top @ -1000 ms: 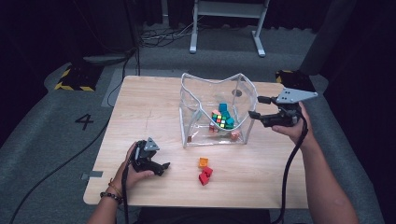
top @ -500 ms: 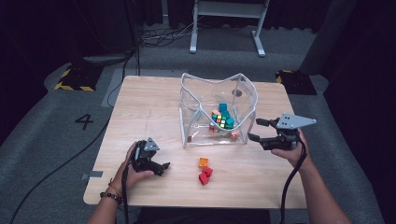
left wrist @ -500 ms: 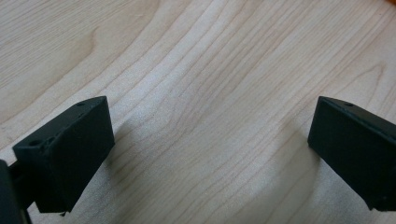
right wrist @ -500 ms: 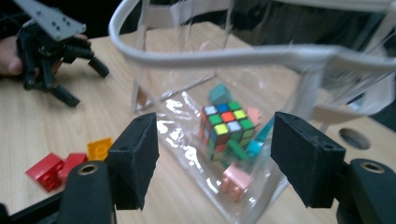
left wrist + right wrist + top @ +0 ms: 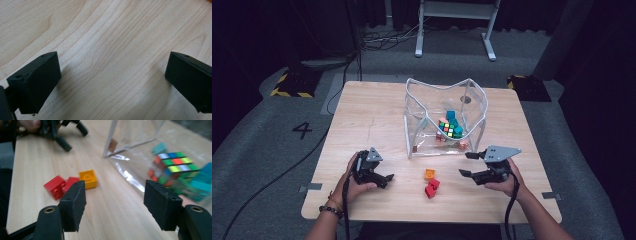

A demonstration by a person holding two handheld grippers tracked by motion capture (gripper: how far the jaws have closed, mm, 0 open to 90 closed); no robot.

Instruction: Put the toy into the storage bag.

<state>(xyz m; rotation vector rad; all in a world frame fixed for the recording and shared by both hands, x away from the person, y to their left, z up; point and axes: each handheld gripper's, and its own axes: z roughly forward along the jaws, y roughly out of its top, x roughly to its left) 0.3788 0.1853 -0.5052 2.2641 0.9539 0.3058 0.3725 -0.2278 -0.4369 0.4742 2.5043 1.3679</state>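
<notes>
The wooden tabletop (image 5: 377, 115) carries everything, and the high view takes in its whole outline plus the grey floor around it, where a painted "4" (image 5: 302, 130) is the one readable mark. Near the tabletop's middle stands a clear plastic bag (image 5: 424, 102) with a white rim, open at the top; inside it lies a Rubik's cube (image 5: 448, 127) among teal blocks (image 5: 452, 116), and the right gripper view brings the cube's coloured stickers up close through the wrinkled film. The left gripper (image 5: 384, 181) rests low on the tabletop at the near left, its jaws spread apart with nothing between them; its own view offers bare wood grain between two black pads. The right gripper (image 5: 467, 164) hovers just in front of the bag, jaws released but having just been narrowing, nothing in their gap. Between the two grippers lie the loose bricks: two red bricks (image 5: 431, 187) touching each other and an orange-yellow brick (image 5: 429, 174) just beside them, studs visible from the right gripper view.
</notes>
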